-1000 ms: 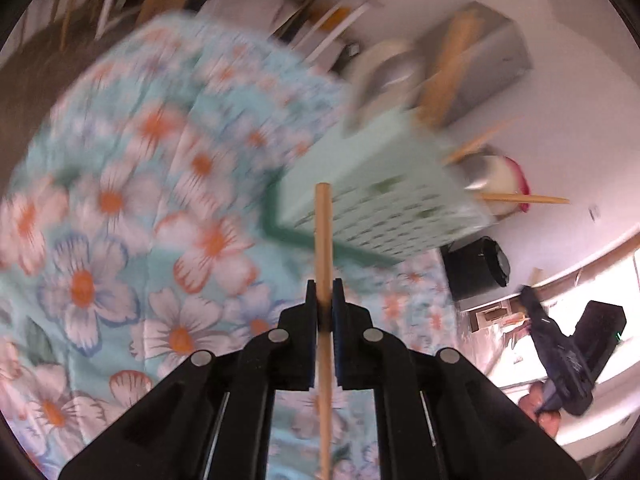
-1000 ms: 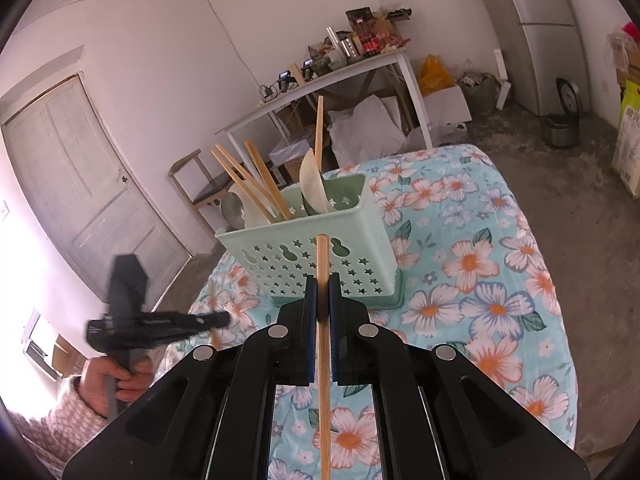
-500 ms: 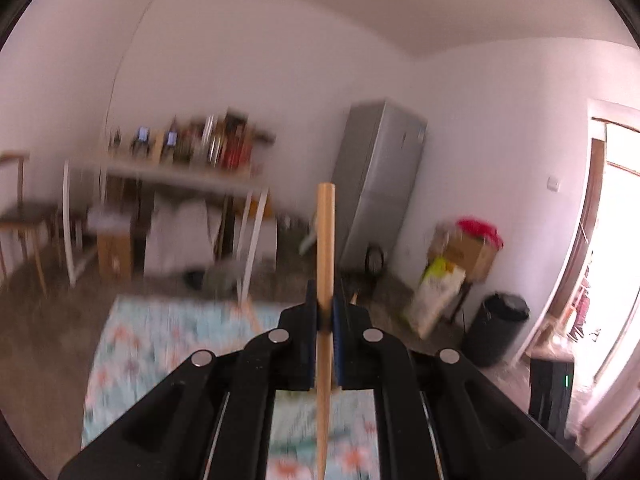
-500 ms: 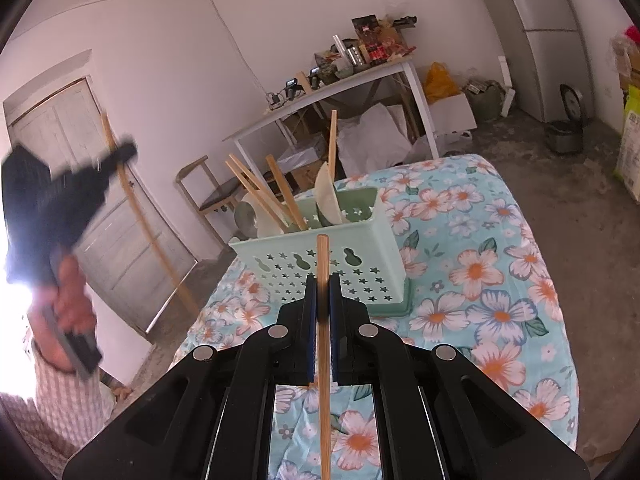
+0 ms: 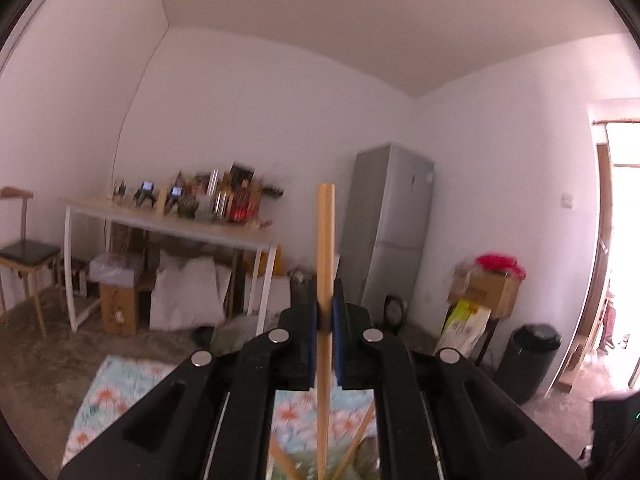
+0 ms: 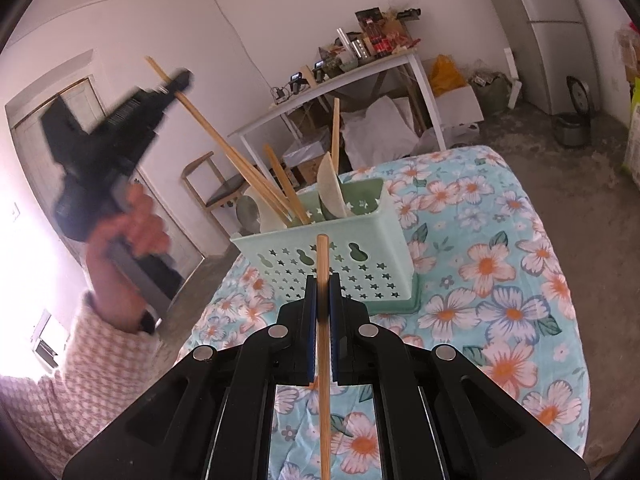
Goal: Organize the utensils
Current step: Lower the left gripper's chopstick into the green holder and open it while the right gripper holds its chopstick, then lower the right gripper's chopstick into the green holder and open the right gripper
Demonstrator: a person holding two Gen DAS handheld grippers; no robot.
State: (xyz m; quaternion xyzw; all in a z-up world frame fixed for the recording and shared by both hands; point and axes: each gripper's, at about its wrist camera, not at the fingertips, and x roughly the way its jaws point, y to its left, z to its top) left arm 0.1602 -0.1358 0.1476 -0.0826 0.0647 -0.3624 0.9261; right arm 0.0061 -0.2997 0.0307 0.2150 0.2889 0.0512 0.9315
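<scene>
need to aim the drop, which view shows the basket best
The right wrist view: the basket stands whole on the cloth, chopsticks and spoons inside. The left wrist view shows only a sliver of it under the tongs, blurred.

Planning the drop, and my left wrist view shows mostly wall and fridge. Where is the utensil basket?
Observer: The green basket stands on the floral tablecloth, straight ahead of the right claw.
Operator: Is that claw carrying anything?
Observer: Yes, it is shut on a chopstick.
Operator: What sits in the basket?
Observer: Several wooden chopsticks and a pale spoon, standing and leaning.
</scene>
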